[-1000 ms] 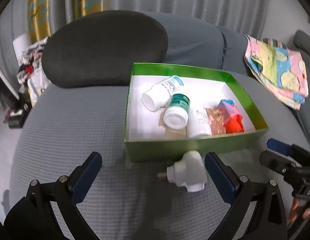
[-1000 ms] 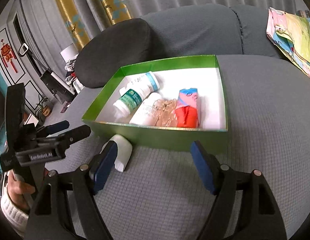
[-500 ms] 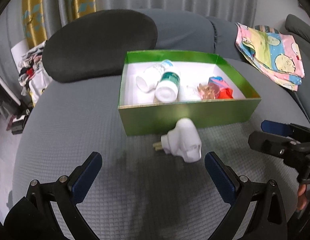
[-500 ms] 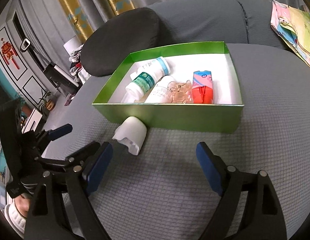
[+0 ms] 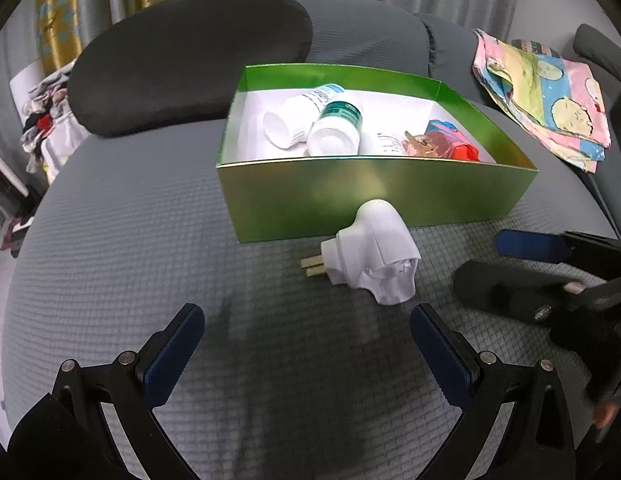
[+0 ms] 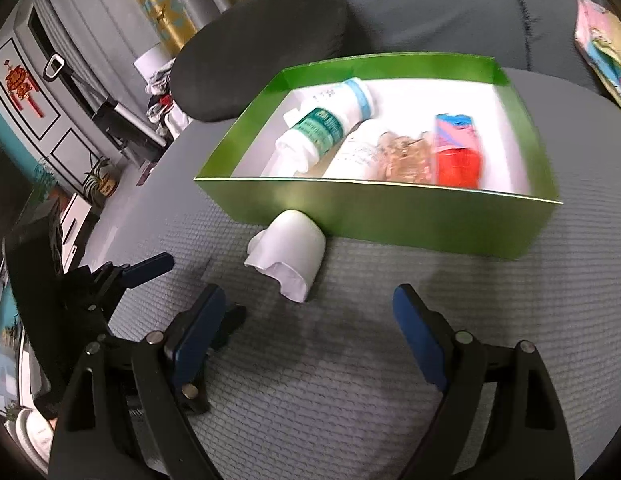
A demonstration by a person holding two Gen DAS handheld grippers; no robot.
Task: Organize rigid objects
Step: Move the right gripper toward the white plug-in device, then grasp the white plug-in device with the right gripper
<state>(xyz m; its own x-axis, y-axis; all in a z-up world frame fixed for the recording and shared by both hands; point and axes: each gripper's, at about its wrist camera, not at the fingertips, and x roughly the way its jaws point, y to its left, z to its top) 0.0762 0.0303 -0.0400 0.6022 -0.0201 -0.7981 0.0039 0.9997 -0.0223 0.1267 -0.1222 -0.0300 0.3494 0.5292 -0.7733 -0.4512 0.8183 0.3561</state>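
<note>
A: Nearest: left gripper point(image 5: 306, 334), jaws spread wide, holding nothing. Right gripper point(image 6: 308, 322), the same.

B: The plug point(image 5: 372, 254)?

A: White, blocky, lying on its side on the grey cushion point(image 5: 130, 280), ahead of both grippers. Two brass prongs point left in the left view; long axis runs left-right.

B: Beyond it?

A: Green box point(image 5: 374, 196), touching or just behind the plug. Bottles point(image 5: 334, 128) and a red packet point(image 6: 456, 152) inside.

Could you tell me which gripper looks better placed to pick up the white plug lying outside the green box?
Probably left: the white plug lies nearly centred ahead of the open left gripper; it sits off-centre before the right gripper.
</note>
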